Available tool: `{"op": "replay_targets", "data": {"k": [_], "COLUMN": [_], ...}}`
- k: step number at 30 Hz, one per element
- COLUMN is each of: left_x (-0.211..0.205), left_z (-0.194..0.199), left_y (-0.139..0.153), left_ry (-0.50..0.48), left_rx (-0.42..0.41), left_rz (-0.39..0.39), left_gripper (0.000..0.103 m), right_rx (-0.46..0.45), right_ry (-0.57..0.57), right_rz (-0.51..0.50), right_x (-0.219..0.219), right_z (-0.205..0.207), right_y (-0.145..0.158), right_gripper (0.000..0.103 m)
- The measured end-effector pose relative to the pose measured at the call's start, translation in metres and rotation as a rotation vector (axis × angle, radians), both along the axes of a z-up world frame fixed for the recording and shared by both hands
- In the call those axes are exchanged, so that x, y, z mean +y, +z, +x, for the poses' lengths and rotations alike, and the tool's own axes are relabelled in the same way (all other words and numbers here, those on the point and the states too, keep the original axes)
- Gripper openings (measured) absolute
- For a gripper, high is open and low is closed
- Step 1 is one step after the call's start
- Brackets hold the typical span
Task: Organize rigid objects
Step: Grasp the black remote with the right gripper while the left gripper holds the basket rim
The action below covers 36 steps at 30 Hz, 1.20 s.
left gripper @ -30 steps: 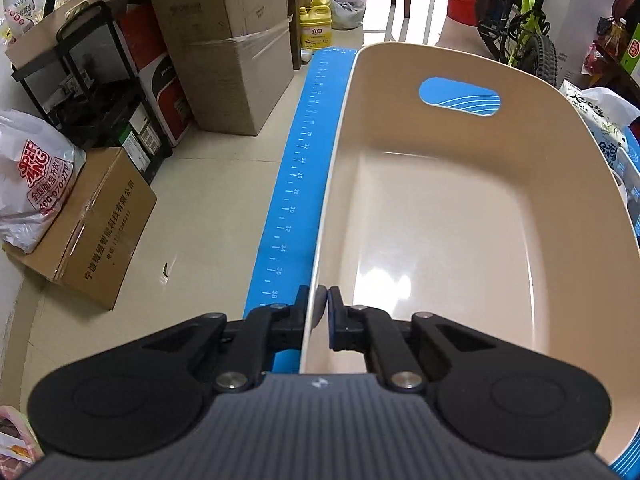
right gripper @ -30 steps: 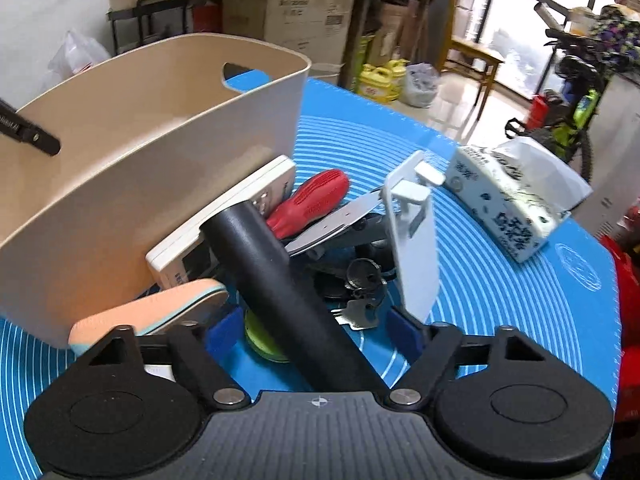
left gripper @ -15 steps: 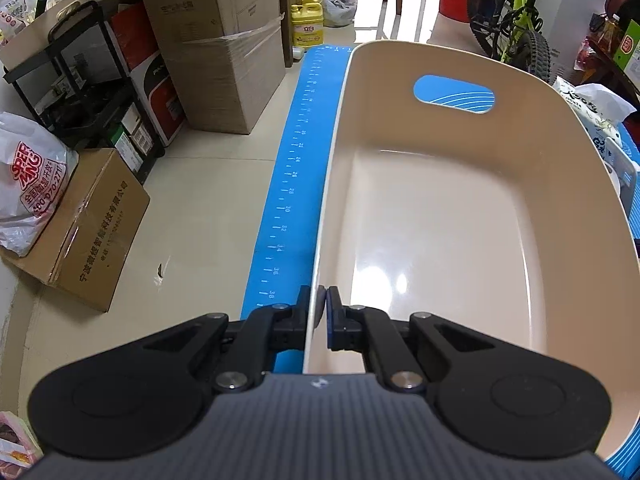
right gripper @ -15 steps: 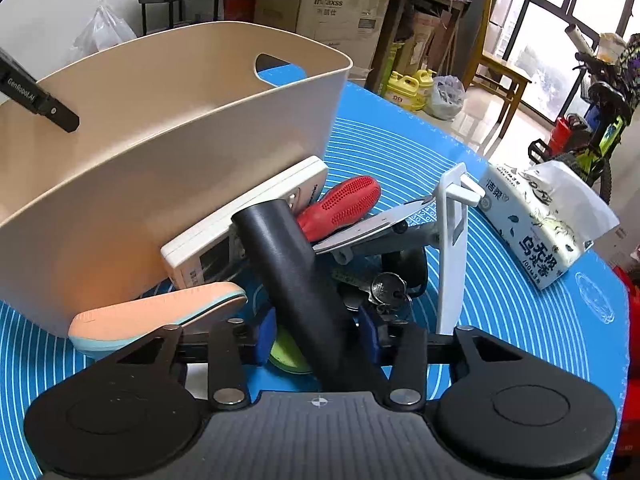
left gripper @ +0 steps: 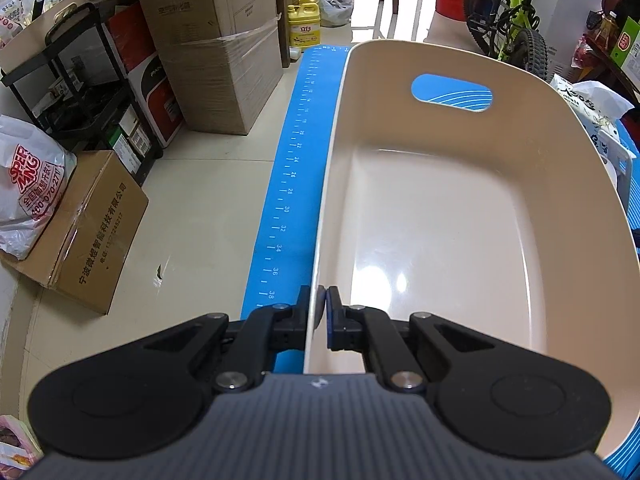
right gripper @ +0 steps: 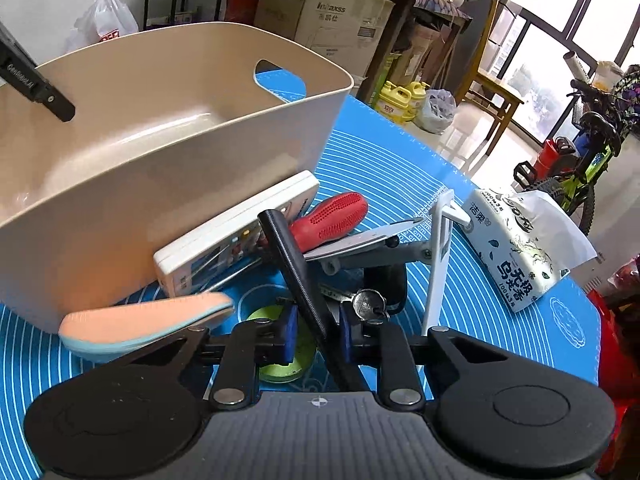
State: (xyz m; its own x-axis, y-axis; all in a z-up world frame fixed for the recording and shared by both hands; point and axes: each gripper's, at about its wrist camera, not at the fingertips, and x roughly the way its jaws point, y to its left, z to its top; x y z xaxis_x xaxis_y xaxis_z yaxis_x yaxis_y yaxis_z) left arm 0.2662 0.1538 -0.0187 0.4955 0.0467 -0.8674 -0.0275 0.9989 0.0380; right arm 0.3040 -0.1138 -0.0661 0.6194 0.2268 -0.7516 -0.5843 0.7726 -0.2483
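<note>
My left gripper (left gripper: 319, 312) is clamped on the near-left wall of the beige basket (left gripper: 460, 216), one finger outside and one inside; I judge this steadies the empty basket for loading. My right gripper (right gripper: 316, 334) is clenched around a black cylindrical handle (right gripper: 292, 268), which slants up-left from the jaws at lower centre. Beyond it, in mid-frame, lies the pile awaiting sorting: a white remote control (right gripper: 236, 232) leaning on the basket's outer wall, a red-handled screwdriver (right gripper: 332, 220), a grey folding stand (right gripper: 400, 244), keys (right gripper: 368, 304), and an orange-and-blue pad (right gripper: 144, 320) at lower left. All rest on the blue mat (right gripper: 400, 160); a tissue pack (right gripper: 516, 252) sits at right.
</note>
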Motion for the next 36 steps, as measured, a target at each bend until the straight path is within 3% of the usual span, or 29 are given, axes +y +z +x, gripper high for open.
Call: {"op": "replay_targets", "data": {"k": [5, 14, 36], "left_x": [0.000, 0.000, 0.002], "left_z": [0.000, 0.000, 0.001], "left_y": [0.000, 0.000, 0.000], "left_ry": [-0.001, -0.001, -0.002], "left_rx": [0.001, 0.002, 0.004], "left_rz": [-0.001, -0.003, -0.011], "left_gripper": [0.007, 0.007, 0.007], "right_rx": [0.012, 0.003, -0.139], "right_ry": [-0.010, 0.032, -0.102], "right_rz": [-0.051, -0.048, 0.030], "right_x": [0.010, 0.006, -0.024], "right_z": [0.010, 0.005, -0.028], "right_y": [-0.009, -0.008, 0.041], "right_gripper": [0.033, 0.029, 0.023]}}
